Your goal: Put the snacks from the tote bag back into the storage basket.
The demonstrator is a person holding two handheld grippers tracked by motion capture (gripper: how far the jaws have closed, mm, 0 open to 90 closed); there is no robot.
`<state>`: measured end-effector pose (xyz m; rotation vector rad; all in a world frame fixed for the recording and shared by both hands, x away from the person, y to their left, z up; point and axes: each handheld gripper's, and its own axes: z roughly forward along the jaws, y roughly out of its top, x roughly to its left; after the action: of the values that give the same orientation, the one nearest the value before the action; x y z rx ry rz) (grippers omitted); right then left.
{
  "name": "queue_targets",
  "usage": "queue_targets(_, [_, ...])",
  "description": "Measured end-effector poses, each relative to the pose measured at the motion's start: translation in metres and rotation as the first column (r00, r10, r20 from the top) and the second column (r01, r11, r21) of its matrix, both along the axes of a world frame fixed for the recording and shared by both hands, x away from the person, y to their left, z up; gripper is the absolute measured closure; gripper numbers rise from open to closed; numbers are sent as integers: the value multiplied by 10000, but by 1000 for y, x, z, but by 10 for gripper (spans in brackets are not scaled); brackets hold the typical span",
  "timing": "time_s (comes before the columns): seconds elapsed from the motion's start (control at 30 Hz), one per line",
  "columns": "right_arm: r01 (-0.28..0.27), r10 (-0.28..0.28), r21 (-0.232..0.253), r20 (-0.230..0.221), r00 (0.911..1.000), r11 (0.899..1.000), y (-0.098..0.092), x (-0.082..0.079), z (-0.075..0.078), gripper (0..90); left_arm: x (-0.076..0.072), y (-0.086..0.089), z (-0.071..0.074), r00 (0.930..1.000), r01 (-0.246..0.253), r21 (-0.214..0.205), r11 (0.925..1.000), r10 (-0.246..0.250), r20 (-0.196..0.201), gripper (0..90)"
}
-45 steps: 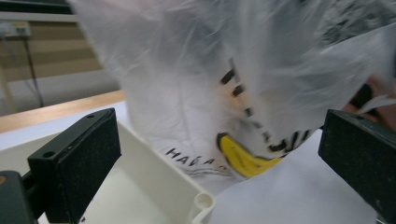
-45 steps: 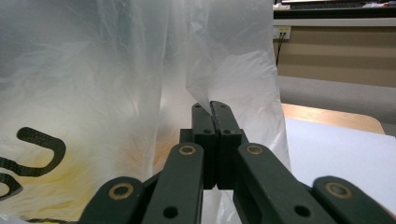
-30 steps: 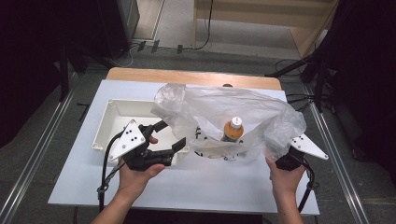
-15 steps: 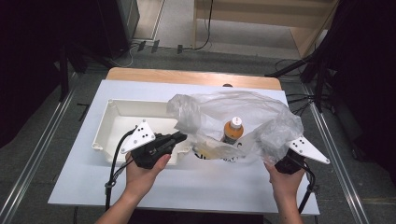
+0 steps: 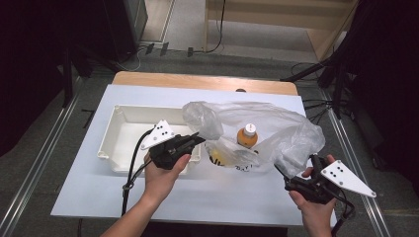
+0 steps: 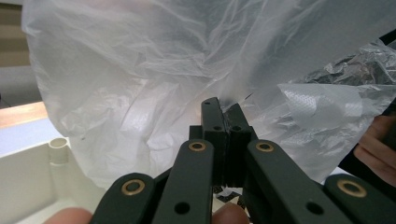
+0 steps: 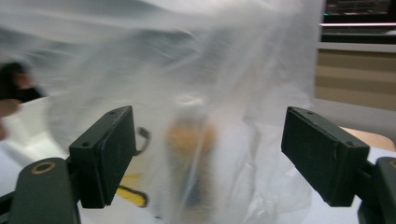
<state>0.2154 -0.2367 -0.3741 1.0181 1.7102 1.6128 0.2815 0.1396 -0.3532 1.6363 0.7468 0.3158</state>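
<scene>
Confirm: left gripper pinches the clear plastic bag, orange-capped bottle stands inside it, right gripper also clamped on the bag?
Not quite. The right gripper is open, its jaws wide apart and off the bag, as the right gripper view shows. The left gripper does pinch the bag, and the bottle stands inside.

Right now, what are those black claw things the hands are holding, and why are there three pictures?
They are grippers: pinching tools with two black jaws, one in each of a person's hands. One picture looks down from above the white table. The other two come from small cameras riding on the grippers. On the table sit a white tray and a clear plastic bag with an orange bottle inside. The left gripper is shut on the bag's edge. The right gripper has just been opening; its jaws stand wide apart, nothing pinched, with the bag and bottle in front of them.
</scene>
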Motion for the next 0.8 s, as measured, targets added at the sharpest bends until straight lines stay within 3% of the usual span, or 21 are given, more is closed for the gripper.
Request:
queue_targets(0.23, [-608, 611, -177, 174, 9980, 9980, 10, -14, 9, 147, 5, -8, -2, 9999, -104, 79, 9999, 104, -33, 900])
queue_targets(0.37, [-672, 668, 203, 233, 9975, 9975, 15, -15, 14, 143, 4, -9, -3, 9999, -111, 201, 9997, 111, 1, 900])
queue_targets(0.4, [-557, 543, 567, 252, 9982, 9968, 19, -13, 18, 150, 3, -10, -4, 10000, -83, 290, 9995, 83, 16, 900])
queue_targets(0.47, [-513, 497, 584, 291, 9983, 9970, 20, -13, 19, 160, 2, -10, -5, 10000, -56, 329, 9994, 56, 14, 900])
queue_targets(0.5, [-399, 382, 614, 293, 9988, 9973, 23, -12, 20, 201, 1, -10, -6, 10000, -21, 374, 9993, 22, -9, 900])
queue_targets(0.57, [190, -208, 643, 272, 9994, 9978, 28, -8, 22, 438, 0, -11, -7, 10000, -17, 411, 9992, 18, -38, 900])
queue_targets(0.6, [190, -208, 643, 272, 9994, 9978, 28, -8, 22, 438, 0, -11, -8, 10000, -20, 446, 9990, 22, -45, 900])
queue_targets(0.63, [546, -556, 555, 169, 9983, 9970, 28, -3, 21, 651, -1, -11, -9, 9999, -26, 506, 9987, 32, -110, 900])
queue_targets(0.7, [790, -792, 595, 12, 9969, 9951, 28, 3, 19, 743, -1, -11, -12, 9998, -37, 557, 9984, 47, -179, 900])
queue_targets(0.73, [790, -792, 595, 12, 9969, 9951, 28, 3, 19, 743, -1, -11, -12, 9998, -37, 557, 9984, 47, -179, 900])
queue_targets(0.77, [1388, -1380, 297, -283, 9900, 9899, 29, 12, 16, 808, -1, -11, -16, 9995, -55, 698, 9975, 75, -293, 900])
queue_targets(0.8, [1494, -1487, 171, -336, 9883, 9886, 30, 16, 15, 828, 0, -11, -18, 9992, -62, 770, 9970, 91, -378, 900])
